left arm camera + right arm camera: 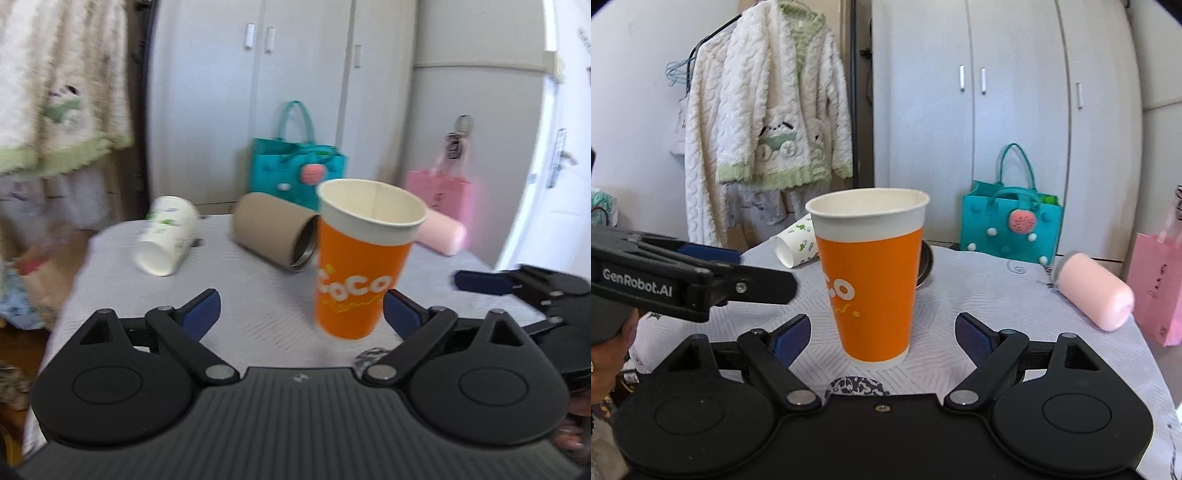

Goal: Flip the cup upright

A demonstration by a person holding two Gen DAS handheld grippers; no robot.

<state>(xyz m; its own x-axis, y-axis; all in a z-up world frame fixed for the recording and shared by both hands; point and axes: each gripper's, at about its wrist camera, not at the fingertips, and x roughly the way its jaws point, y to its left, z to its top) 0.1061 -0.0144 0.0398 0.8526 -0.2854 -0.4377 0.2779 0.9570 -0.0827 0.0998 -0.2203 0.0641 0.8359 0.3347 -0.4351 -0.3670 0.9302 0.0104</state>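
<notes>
An orange and white paper cup [360,264] stands upright on the grey-white tablecloth, mouth up; it also shows in the right wrist view [873,280]. My left gripper [301,314] is open, the cup just ahead of its right finger, not touched. My right gripper [882,334] is open with the cup standing between and just beyond its fingertips, apart from both. The right gripper shows at the right of the left wrist view [517,282], and the left gripper at the left of the right wrist view [701,273].
A white paper cup [166,236] lies on its side at the back left, a brown tumbler [275,232] lies behind the orange cup, a pink cup [1095,291] lies at the right. A teal bag [1012,225] and pink bag [1158,288] stand beyond the table's edge.
</notes>
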